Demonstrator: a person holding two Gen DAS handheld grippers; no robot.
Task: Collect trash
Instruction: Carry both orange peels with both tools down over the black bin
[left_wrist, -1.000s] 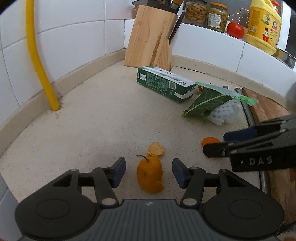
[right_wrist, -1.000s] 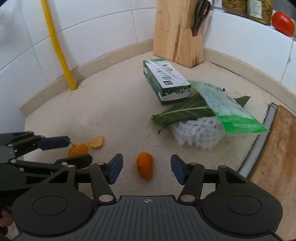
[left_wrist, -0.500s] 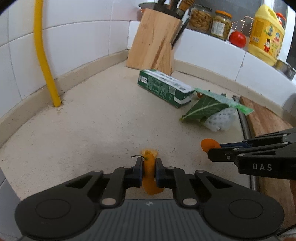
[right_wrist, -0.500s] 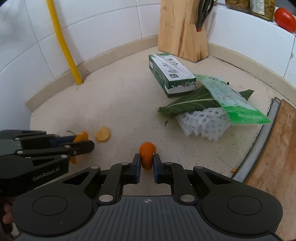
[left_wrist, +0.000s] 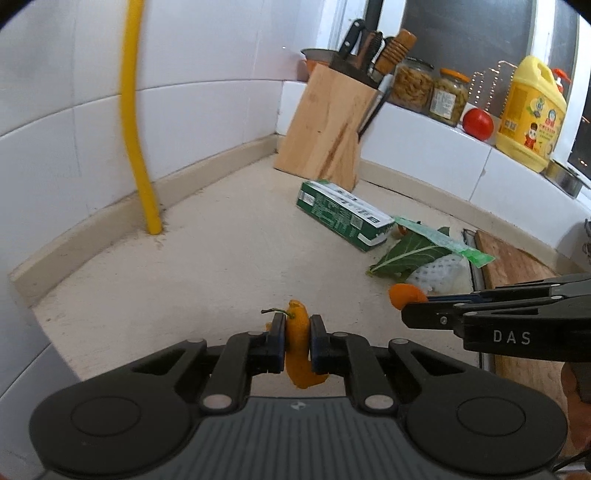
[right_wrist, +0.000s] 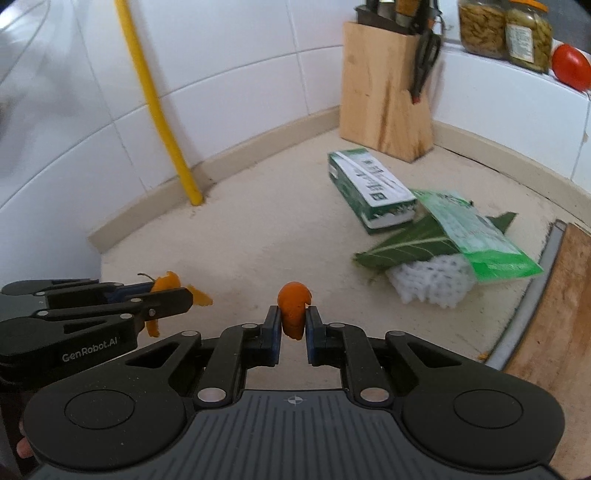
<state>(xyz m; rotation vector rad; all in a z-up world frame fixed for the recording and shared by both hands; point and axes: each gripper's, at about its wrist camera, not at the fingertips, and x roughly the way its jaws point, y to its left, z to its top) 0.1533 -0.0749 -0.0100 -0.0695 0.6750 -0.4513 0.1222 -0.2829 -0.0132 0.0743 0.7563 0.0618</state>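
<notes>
Orange peel (left_wrist: 297, 345) upright between left jaws, stem end up.

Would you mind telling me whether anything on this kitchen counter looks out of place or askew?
Yes: a green carton lies toppled on its side beside the knife block, and a leaf, foam netting and a green wrapper sit heaped against it.

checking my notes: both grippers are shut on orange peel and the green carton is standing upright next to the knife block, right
Not quite. The green carton lies flat on its side on the counter in front of the knife block; the right wrist view shows it. The left gripper and right gripper are each shut on a piece of orange peel.
</notes>
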